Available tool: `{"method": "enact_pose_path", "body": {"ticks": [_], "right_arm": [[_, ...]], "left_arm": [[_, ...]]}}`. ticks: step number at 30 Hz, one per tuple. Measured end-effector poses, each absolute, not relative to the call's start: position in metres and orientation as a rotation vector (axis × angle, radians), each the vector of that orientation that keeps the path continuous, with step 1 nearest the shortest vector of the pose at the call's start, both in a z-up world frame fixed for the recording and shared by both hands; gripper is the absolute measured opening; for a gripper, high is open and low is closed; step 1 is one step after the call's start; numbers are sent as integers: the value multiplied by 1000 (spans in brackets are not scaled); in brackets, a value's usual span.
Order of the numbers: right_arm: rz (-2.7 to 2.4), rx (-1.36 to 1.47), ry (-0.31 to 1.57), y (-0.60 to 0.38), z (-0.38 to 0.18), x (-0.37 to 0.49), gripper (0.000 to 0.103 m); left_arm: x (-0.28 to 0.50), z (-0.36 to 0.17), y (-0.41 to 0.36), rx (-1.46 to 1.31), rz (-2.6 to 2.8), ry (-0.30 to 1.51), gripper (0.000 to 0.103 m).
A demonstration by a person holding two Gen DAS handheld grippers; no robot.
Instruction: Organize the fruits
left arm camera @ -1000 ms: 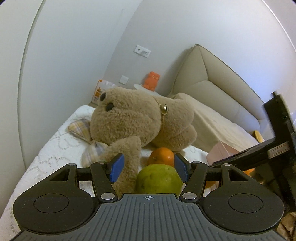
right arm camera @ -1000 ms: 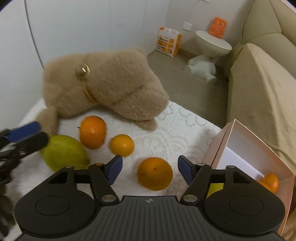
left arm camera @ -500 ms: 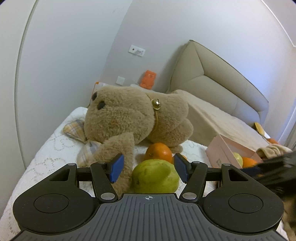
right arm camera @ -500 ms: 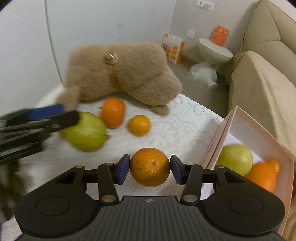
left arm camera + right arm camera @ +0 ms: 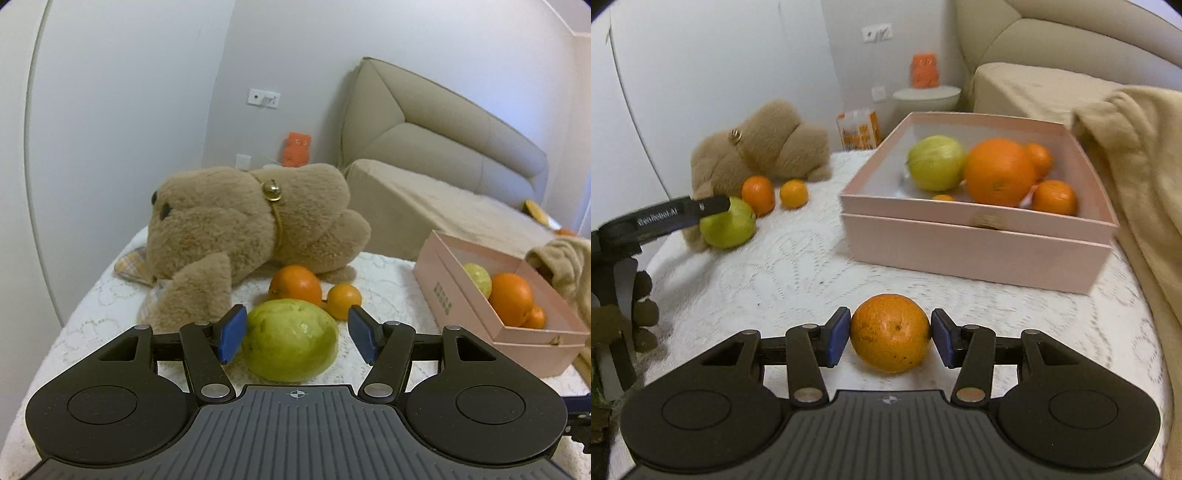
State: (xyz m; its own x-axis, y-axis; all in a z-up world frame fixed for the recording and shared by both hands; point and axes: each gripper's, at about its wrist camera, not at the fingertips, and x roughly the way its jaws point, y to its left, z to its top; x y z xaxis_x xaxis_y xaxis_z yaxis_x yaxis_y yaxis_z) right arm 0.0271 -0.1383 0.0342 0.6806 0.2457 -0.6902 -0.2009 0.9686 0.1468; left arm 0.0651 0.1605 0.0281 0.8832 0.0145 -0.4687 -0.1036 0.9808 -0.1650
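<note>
- Left wrist view: the left gripper (image 5: 295, 334) has its blue-padded jaws spread around the big yellow-green guava-like fruit (image 5: 290, 339). The left pad touches the skin, while a clear gap shows at the right pad, so nothing is grasped yet.
- A second ago this fruit sat lower and half hidden behind the gripper body; now most of it shows, and the pink cardboard box (image 5: 476, 317) has come into sight at the right, so the hand has swung that way.
- The green fruit lies on the white lace cloth (image 5: 388, 273), its long axis running across the view between the pads, the narrower end to the right.
- Behind it a round orange (image 5: 295, 286) and a small mandarin (image 5: 344, 300) rest beside the brown plush toy (image 5: 251, 225).
- Right wrist view: the right gripper (image 5: 890, 338) is clenched on a round dimpled orange (image 5: 890, 332), which a second ago lay free between open jaws.
- That orange is near-spherical with no long axis; its navel spot faces the camera.
- It hangs over the cloth just before the box, likely the next fruit to go in.
</note>
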Motion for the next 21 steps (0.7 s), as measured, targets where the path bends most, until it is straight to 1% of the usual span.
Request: {"method": "enact_pose_path", "body": {"ticks": [2, 3, 5, 9, 12, 16, 21], "right_arm": [[247, 57, 755, -142, 32, 24, 50], [244, 49, 733, -143, 32, 22, 57], [233, 42, 710, -145, 27, 21, 68], [269, 121, 732, -157, 12, 26, 79], [267, 102, 716, -155, 9, 22, 82], [255, 46, 714, -146, 7, 20, 84], [251, 36, 714, -145, 7, 20, 85]], "left_arm": [[64, 31, 155, -173, 59, 492, 66], [64, 33, 153, -164, 58, 497, 66], [62, 34, 149, -145, 62, 512, 66], [55, 38, 145, -139, 51, 537, 65], [44, 45, 142, -170, 30, 516, 65], [48, 56, 134, -152, 28, 495, 65], [105, 69, 147, -171, 81, 633, 65]]}}
